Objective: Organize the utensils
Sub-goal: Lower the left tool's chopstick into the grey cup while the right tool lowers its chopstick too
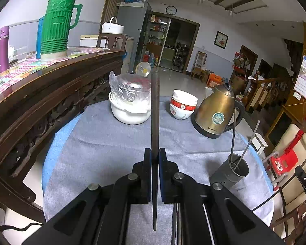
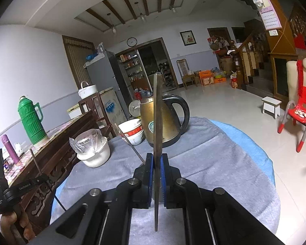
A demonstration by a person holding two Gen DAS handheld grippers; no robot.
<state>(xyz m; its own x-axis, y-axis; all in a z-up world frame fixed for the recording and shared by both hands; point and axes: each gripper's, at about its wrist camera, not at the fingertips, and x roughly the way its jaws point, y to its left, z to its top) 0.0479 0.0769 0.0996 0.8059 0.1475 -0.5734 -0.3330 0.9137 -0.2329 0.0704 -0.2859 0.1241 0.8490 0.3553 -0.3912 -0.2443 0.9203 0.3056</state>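
My left gripper [image 1: 155, 153] is shut on a dark chopstick [image 1: 154, 110] that stands upright above the grey tablecloth [image 1: 104, 138]. A grey metal utensil holder [image 1: 231, 170] stands at the right front of the table with two thin metal chopsticks [image 1: 245, 145] leaning in it. My right gripper [image 2: 157, 158] is shut on a dark brownish utensil seen edge-on [image 2: 158, 112], upright in front of the kettle. What kind of utensil it is cannot be told. The left gripper's body [image 2: 2, 187] shows at the far left of the right wrist view.
On the table stand a brass kettle [image 1: 216, 112], stacked red-and-white bowls [image 1: 182, 104] and a white pot with a plastic bag [image 1: 130, 104]. A carved wooden sideboard [image 1: 40, 94] with a green thermos [image 1: 57, 24] lies left. A red child chair [image 2: 302, 110] stands right.
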